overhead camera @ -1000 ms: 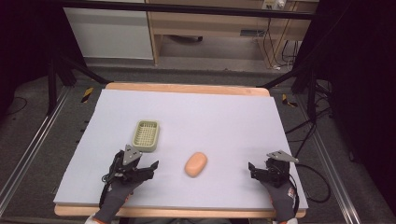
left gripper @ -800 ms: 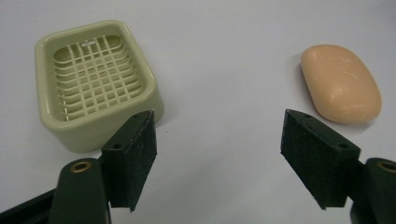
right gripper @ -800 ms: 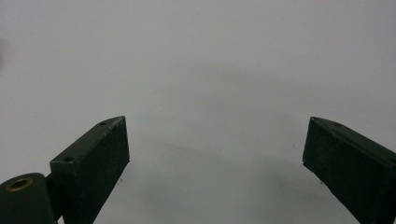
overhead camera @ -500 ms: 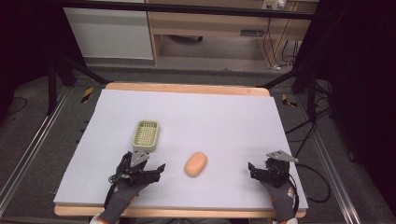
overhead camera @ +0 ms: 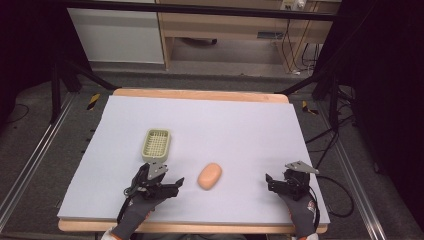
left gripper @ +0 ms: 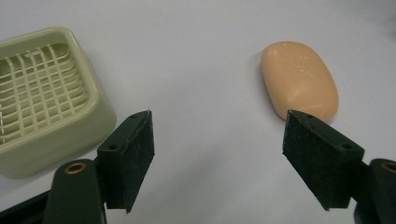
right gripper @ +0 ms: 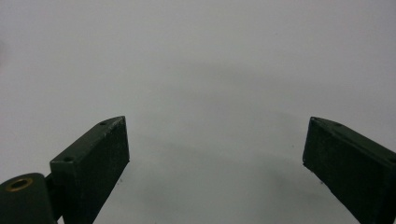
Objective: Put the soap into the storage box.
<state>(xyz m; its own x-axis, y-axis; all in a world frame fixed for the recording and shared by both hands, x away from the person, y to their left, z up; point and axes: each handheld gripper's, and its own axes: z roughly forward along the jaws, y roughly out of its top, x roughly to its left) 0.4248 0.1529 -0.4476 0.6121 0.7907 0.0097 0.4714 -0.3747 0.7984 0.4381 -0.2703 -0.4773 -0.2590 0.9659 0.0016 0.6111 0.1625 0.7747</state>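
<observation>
Both tools gaping empty: left tool between soap and green dish, right tool well apart.

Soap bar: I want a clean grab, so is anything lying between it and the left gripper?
Nothing visible. Bare table lies between the open left gripper and the soap bar; the soap dish sits off to the side.

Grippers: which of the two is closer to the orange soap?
The left gripper. It sits open just beside the orange soap, near the green dish; the right gripper waits farther off.
</observation>
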